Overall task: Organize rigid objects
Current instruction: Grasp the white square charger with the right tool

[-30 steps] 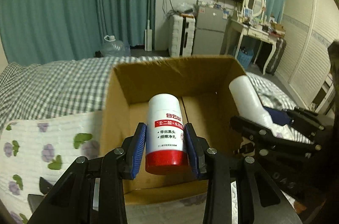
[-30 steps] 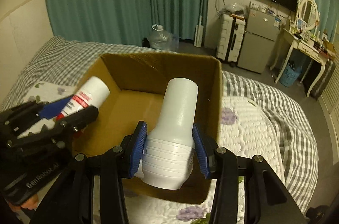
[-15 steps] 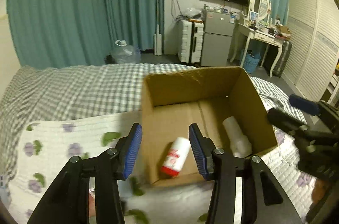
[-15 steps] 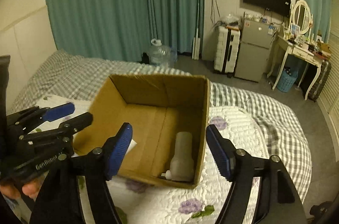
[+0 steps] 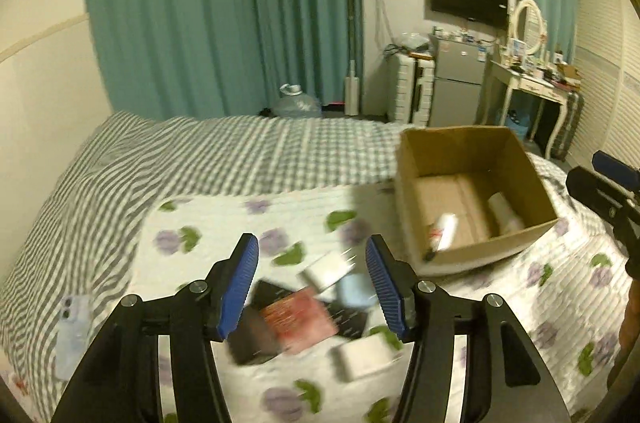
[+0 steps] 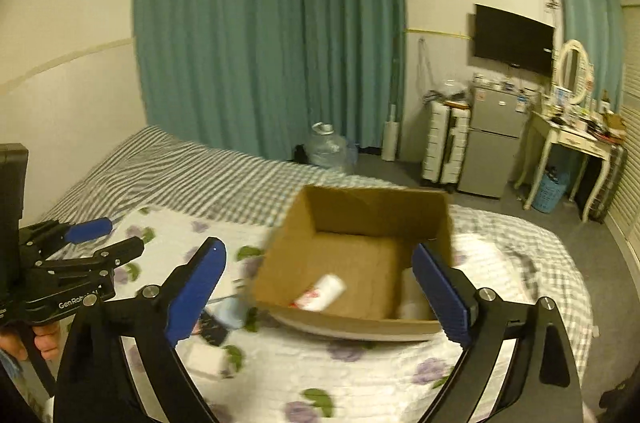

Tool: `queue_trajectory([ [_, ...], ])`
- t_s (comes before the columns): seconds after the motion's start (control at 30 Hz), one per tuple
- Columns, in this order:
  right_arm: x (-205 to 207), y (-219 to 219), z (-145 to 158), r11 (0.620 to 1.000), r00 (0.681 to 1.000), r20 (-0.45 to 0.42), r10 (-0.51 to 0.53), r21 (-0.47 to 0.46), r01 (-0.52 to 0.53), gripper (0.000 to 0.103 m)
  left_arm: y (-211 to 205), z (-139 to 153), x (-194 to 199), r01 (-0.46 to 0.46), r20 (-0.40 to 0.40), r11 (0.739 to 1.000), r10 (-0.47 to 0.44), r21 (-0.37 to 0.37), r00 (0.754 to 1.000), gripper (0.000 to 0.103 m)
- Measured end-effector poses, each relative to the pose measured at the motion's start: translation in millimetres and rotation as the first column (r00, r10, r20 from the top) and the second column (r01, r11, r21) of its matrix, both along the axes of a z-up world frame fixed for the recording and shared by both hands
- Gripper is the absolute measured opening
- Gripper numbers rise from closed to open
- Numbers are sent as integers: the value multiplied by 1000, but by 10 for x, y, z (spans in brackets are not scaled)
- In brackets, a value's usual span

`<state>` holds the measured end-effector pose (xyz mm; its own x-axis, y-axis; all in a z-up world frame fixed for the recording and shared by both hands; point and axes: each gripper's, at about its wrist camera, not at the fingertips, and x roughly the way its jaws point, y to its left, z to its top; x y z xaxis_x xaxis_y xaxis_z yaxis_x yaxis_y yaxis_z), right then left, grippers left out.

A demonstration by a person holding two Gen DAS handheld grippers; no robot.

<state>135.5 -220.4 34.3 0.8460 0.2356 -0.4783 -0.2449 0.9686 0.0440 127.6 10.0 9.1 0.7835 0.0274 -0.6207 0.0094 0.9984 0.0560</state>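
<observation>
An open cardboard box (image 5: pixel 404 167) (image 6: pixel 280 255) sits on the bed. Inside it lie a red-and-white bottle (image 5: pixel 444 231) (image 6: pixel 322 293) and a white bottle (image 5: pixel 504 213) (image 6: pixel 412 297). My left gripper (image 5: pixel 312 283) is open and empty, above a blurred pile on the quilt: a red-and-black box (image 5: pixel 298 317), a white box (image 5: pixel 326 271), a pale blue item (image 5: pixel 356 293) and another white box (image 5: pixel 364 359). My right gripper (image 6: pixel 320 295) is wide open and empty, in front of the cardboard box. The left gripper also shows in the right wrist view (image 6: pixel 104 239).
A floral quilt (image 5: pixel 224 223) covers a grey checked bedspread (image 5: pixel 200 151). A pale blue phone (image 5: pixel 74 331) lies at the bed's left edge. Teal curtains, a water jug (image 5: pixel 296 103), suitcase, fridge and dressing table (image 5: pixel 528 83) stand beyond the bed.
Both grippers opened and dropped their bottles into the box, then drew back. The left gripper has swung left over the pile on the quilt; the right has opened wider.
</observation>
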Motion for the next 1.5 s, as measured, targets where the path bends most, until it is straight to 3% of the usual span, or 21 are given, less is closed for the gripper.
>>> queue_trajectory([
  [0.23, 28, 749, -669, 990, 984, -131, 119, -60, -127, 95, 573, -536, -73, -94, -66, 995, 92, -40, 994, 59],
  [0.47, 110, 1230, -1492, 971, 935, -317, 160, -118, -206, 95, 707, -991, 6, -105, -146, 993, 96, -50, 985, 59],
  [0.67, 277, 1393, -1951, 967, 886, -427, 178, -90, -238, 95, 685, -1147, 48, -82, -184, 995, 71, -53, 980, 59],
  [0.77, 336, 1448, -2140, 963, 862, -467, 195, -77, -260, 86, 638, -1182, 61, -66, -191, 997, 55, -49, 980, 59],
  [0.8, 344, 1460, -2205, 960, 850, -485, 206, -70, -272, 75, 625, -1192, 66, -61, -193, 997, 50, -50, 980, 59],
  [0.83, 348, 1469, -2241, 957, 841, -497, 214, -65, -282, 65, 603, -1196, 68, -57, -194, 997, 47, -48, 980, 59],
  [0.9, 311, 1467, -2248, 949, 834, -496, 242, -58, -310, 58, 558, -1201, 82, -51, -195, 998, 42, -41, 980, 59],
  [1.07, 294, 1271, -2097, 952, 866, -458, 202, -117, -284, 58, 342, -1249, 180, -10, -224, 999, -1, -47, 975, 59],
  [1.23, 421, 879, -1971, 975, 886, -442, 137, -96, -199, 58, 131, -1408, 374, 19, -278, 996, -43, -90, 960, 59],
  [1.37, 492, 709, -1920, 984, 895, -432, 114, -78, -163, 58, 147, -1612, 560, -45, -344, 993, 5, -106, 939, 59],
  [1.5, 520, 666, -1935, 985, 891, -439, 115, -66, -159, 58, 149, -1644, 632, -78, -351, 993, 42, -88, 935, 63],
])
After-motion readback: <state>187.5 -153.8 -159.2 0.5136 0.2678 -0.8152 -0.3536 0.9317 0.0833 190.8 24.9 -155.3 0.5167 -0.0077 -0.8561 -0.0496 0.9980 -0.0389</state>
